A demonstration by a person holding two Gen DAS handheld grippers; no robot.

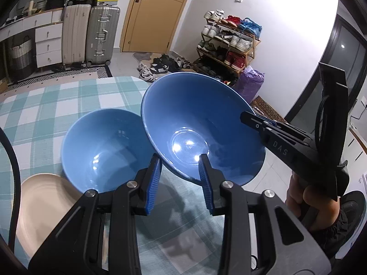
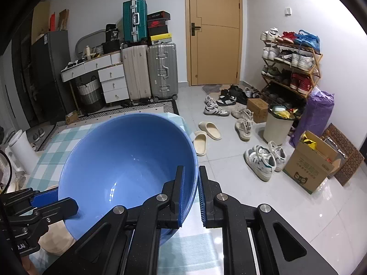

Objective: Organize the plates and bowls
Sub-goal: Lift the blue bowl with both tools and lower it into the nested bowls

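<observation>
Two claws share one tilted blue bowl above the table.

The right claw [image 2: 190, 197] is clamped on the rim of the raised bowl [image 2: 128, 167], one finger inside the wall and one outside. The left claw [image 1: 180, 181] sits at that bowl's near rim with its jaws part open, the right pad [image 1: 206, 183] against the inner wall and the left pad [image 1: 153, 183] outside; whether it truly grips I cannot tell. The bowl is lifted clear of the checked cloth on the table [image 1: 45, 114] and tips toward the left wrist camera. A second blue bowl [image 1: 103, 153] rests upright on the table just beside it, their rims touching or nearly so. A beige plate [image 1: 43, 208] lies at the near left, next to the resting bowl.
</observation>
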